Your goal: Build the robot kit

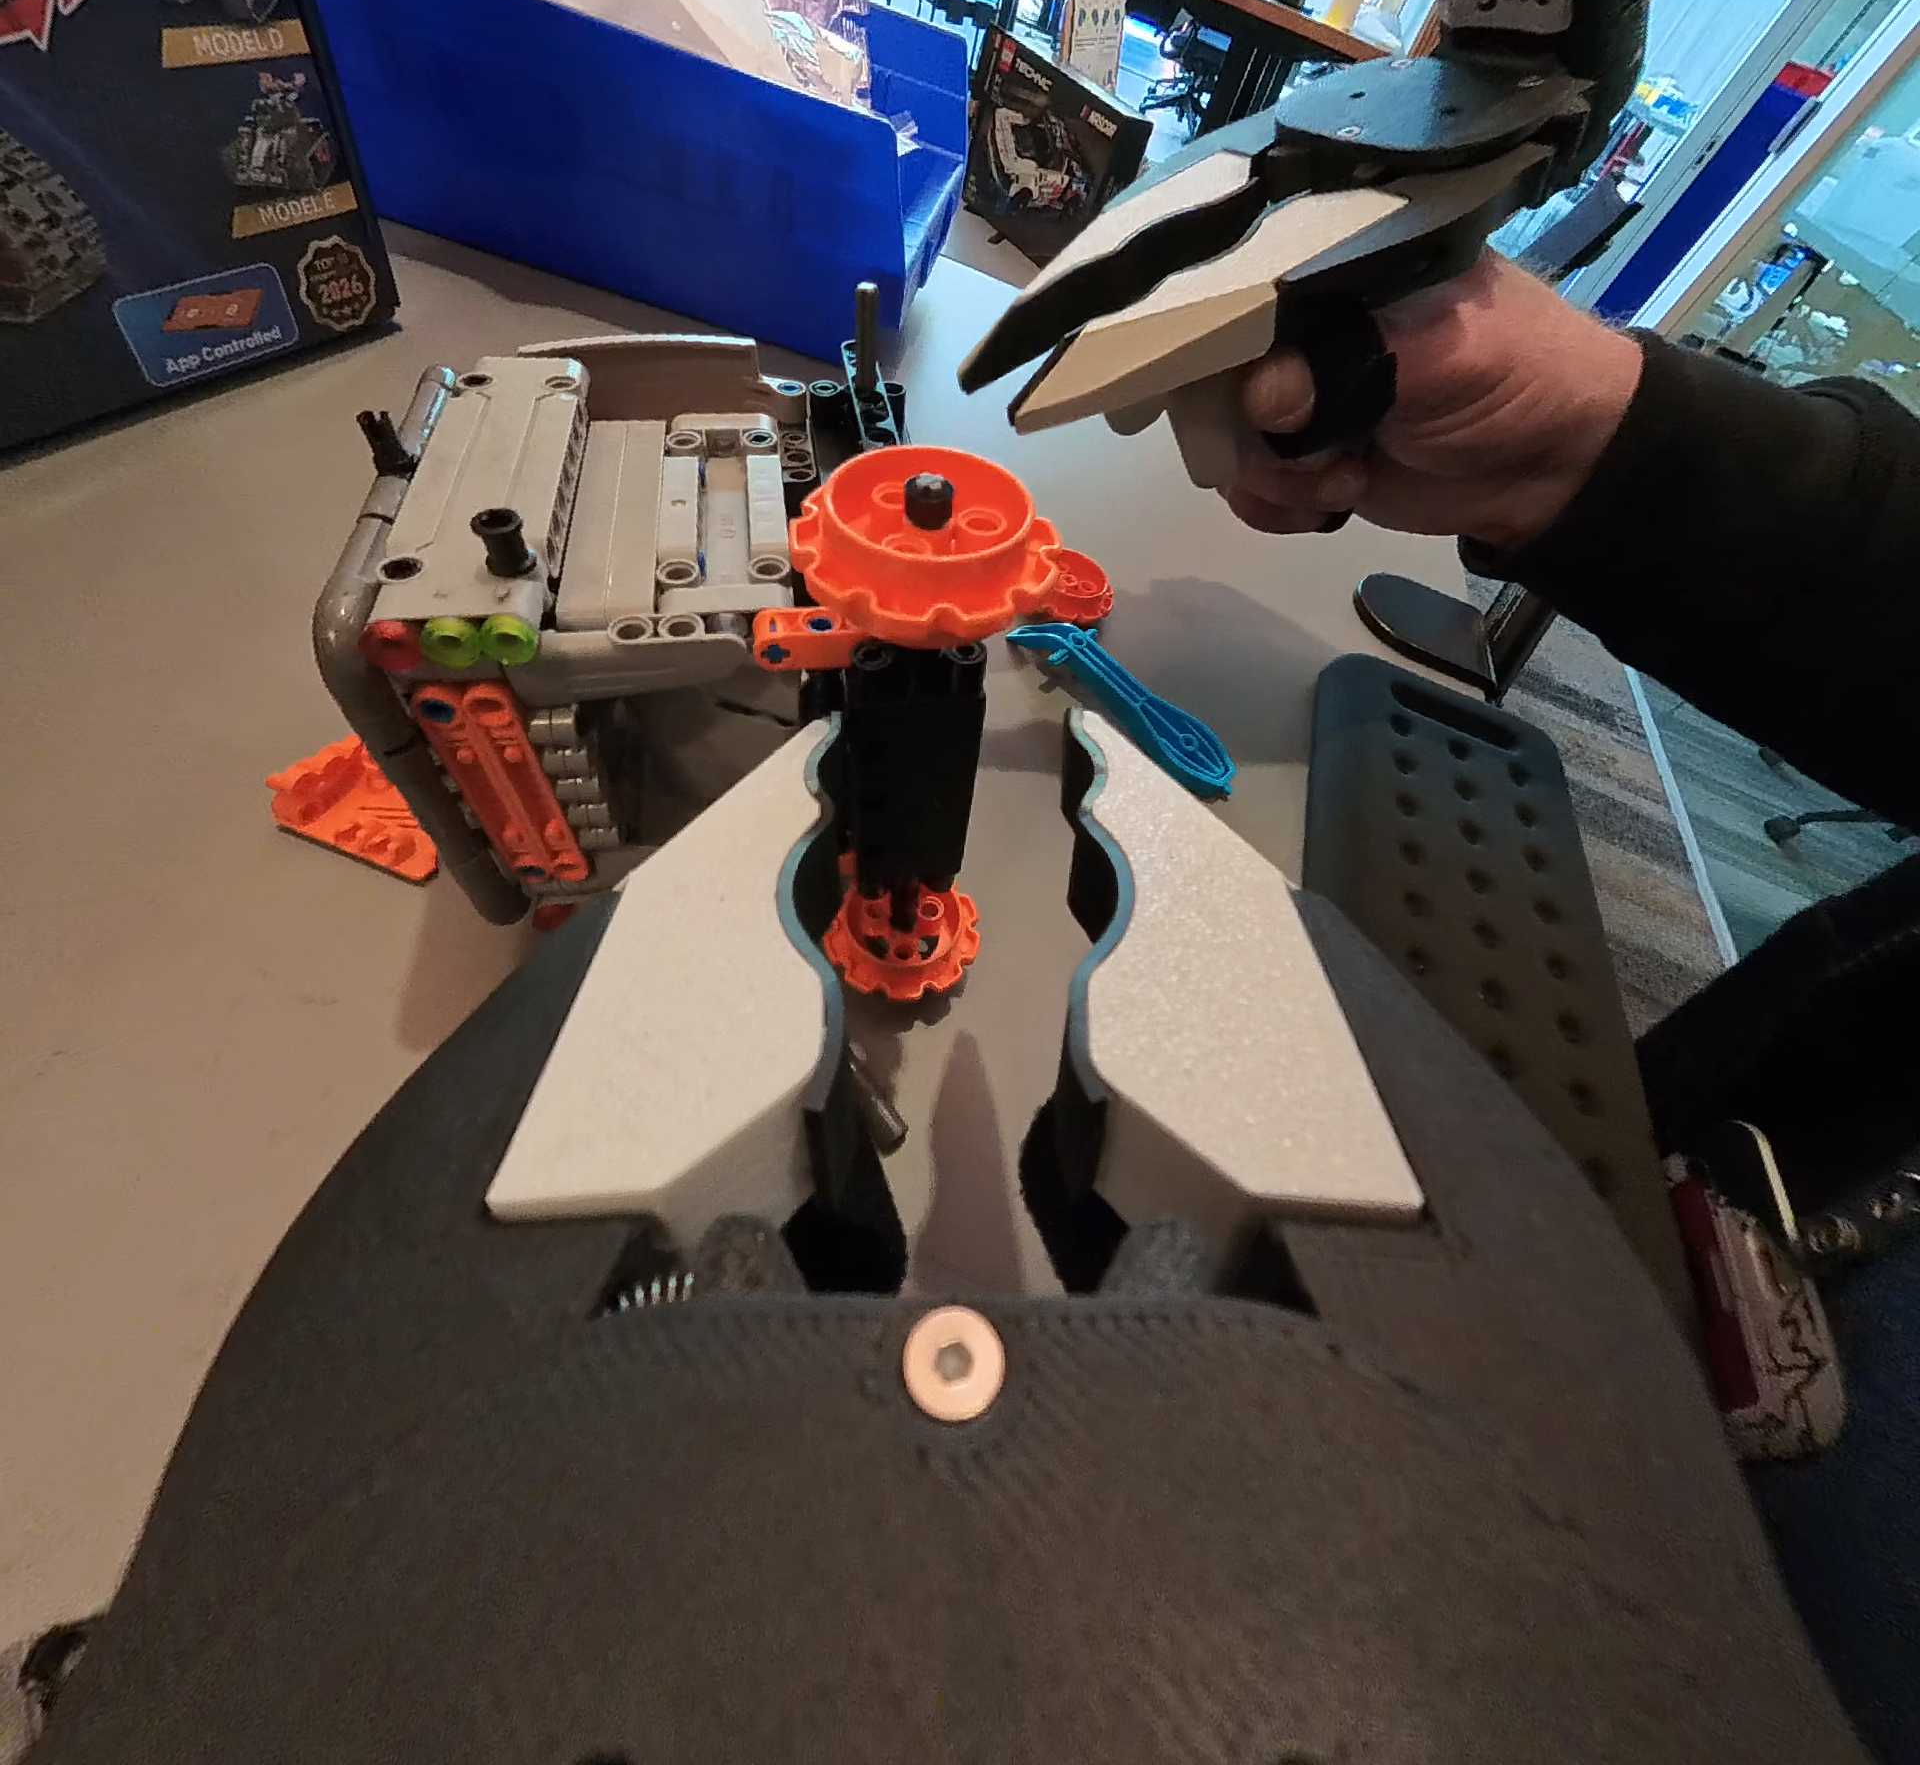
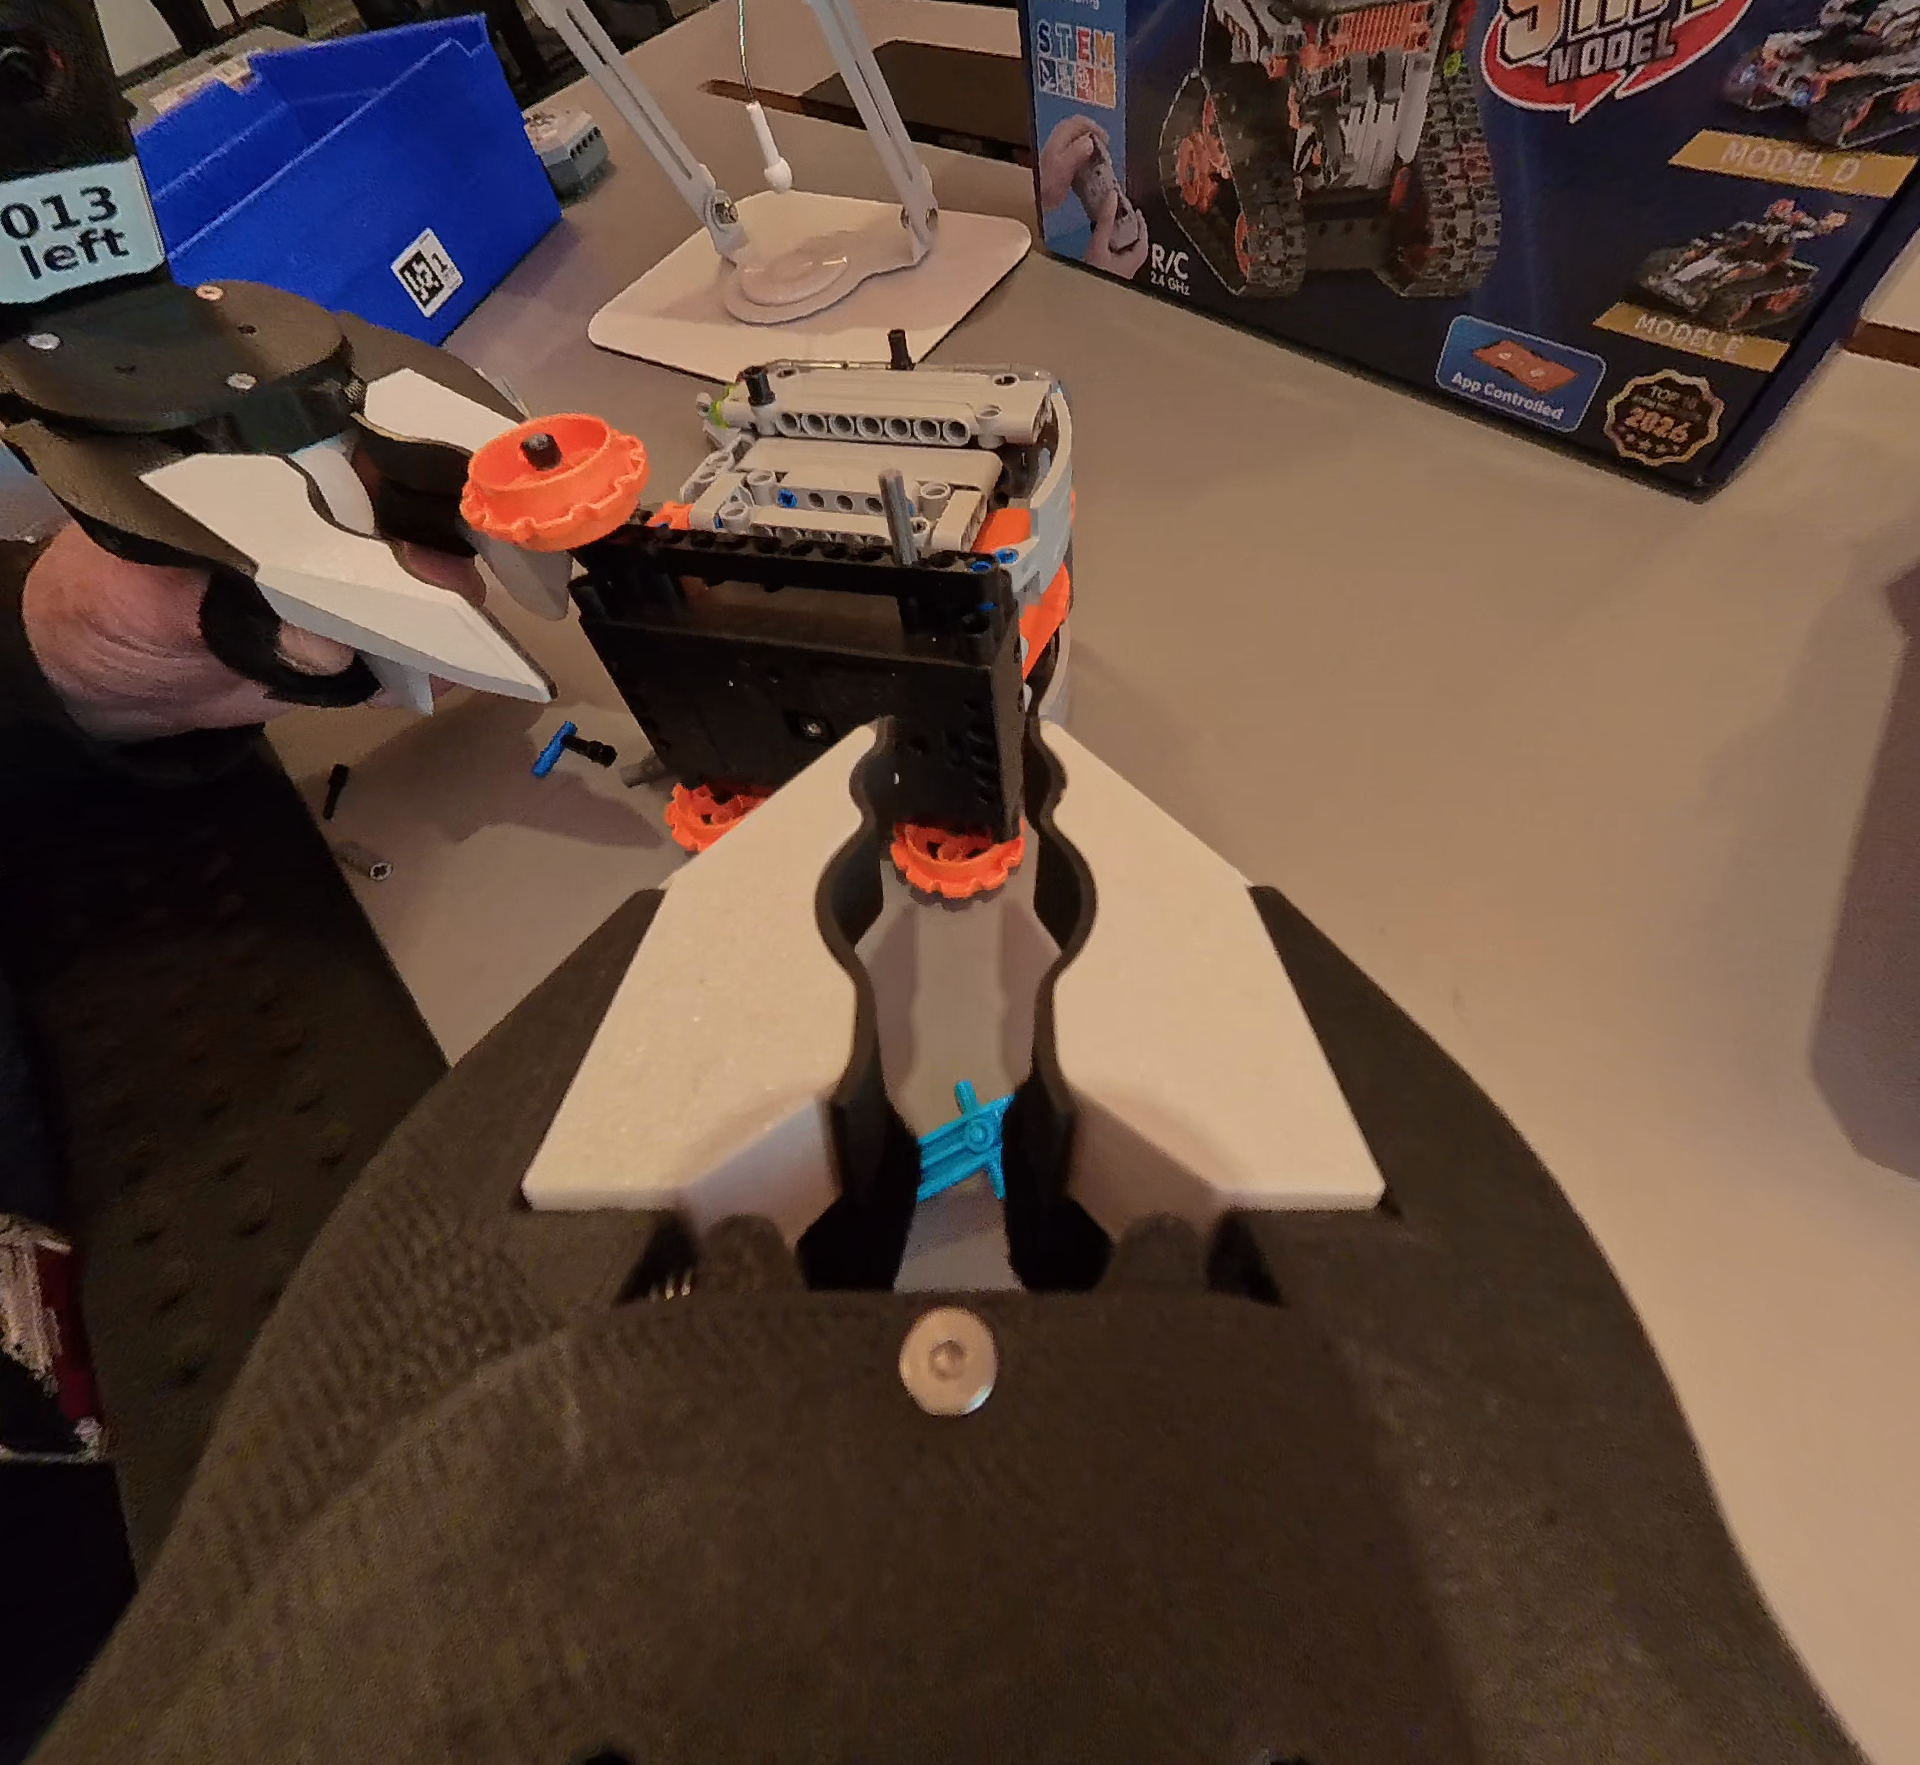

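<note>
A brick-built model (image 1: 582, 562) of grey, black and orange parts stands on the grey table (image 1: 156, 988). A black beam column (image 1: 914, 780) on its near side carries a large orange toothed wheel (image 1: 920, 552) on top and a small orange wheel (image 1: 902, 941) at its foot. My left gripper (image 1: 951, 739) is open, with its jaws on either side of the column and the left finger against it. My right gripper (image 2: 958, 736) is narrowly open and empty, hovering above the table beside the model (image 2: 862, 489). It also shows in the left wrist view (image 1: 995, 401), above the large wheel.
A blue wrench-shaped piece (image 1: 1132, 707) lies right of the column. An orange piece (image 1: 353, 822) lies left of the model. A blue bin (image 1: 623, 157) and a kit box (image 2: 1455, 157) stand behind. A white lamp base (image 2: 810, 271) and a dark perforated chair back (image 1: 1455, 884) are close by. My hands' fingertips stand some 11 cm from each other.
</note>
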The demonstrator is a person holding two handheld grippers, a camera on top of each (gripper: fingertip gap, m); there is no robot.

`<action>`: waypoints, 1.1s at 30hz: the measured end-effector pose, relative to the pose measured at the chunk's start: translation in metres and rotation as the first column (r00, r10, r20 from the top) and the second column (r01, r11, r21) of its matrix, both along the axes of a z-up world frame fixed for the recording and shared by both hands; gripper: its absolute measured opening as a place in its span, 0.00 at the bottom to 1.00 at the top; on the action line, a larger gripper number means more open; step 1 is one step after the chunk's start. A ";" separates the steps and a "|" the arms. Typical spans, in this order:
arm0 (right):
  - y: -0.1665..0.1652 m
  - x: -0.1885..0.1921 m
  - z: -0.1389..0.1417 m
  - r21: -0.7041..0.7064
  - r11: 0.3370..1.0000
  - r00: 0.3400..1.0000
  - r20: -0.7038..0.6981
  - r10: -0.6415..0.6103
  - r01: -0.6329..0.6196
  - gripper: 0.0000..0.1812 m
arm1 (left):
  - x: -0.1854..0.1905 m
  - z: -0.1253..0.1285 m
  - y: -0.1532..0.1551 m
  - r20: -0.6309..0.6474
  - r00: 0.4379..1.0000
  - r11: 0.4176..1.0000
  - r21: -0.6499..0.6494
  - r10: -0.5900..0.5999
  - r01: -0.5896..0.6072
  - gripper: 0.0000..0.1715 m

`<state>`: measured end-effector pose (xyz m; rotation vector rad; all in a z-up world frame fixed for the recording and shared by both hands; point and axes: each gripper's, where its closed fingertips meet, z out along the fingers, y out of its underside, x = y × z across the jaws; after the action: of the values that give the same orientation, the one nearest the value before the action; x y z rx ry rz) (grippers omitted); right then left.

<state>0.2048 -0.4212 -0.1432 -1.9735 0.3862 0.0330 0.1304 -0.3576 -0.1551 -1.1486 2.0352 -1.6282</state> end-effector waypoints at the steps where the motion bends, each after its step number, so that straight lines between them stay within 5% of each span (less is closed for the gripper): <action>1: 0.002 0.001 0.001 0.002 1.000 1.000 0.004 -0.001 0.001 0.12 | 0.001 0.000 -0.001 -0.001 1.000 1.000 0.002 0.001 -0.001 0.23; 15: -0.015 0.009 -0.003 -0.031 0.999 0.999 0.032 -0.040 0.041 0.13 | 0.010 -0.002 0.014 -0.027 0.996 0.996 0.024 0.083 -0.083 0.23; 19: -0.020 0.006 -0.008 -0.042 0.998 0.999 0.022 -0.046 0.047 0.13 | 0.015 -0.005 0.027 -0.029 0.992 0.992 0.043 0.123 -0.122 0.10; 28: -0.023 0.004 -0.016 -0.048 0.998 0.999 -0.008 -0.047 0.047 0.14 | 0.008 0.003 0.021 0.001 0.998 0.998 -0.003 0.060 -0.060 0.26; 33: -0.019 0.004 -0.017 -0.049 0.998 0.999 -0.011 -0.038 0.038 0.14 | 0.013 -0.011 0.007 -0.009 0.999 0.994 0.091 0.053 -0.052 0.29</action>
<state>0.2090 -0.4403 -0.1601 -2.0144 0.4355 0.0108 0.1432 -0.3511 -0.1664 -1.1714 2.0462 -1.4917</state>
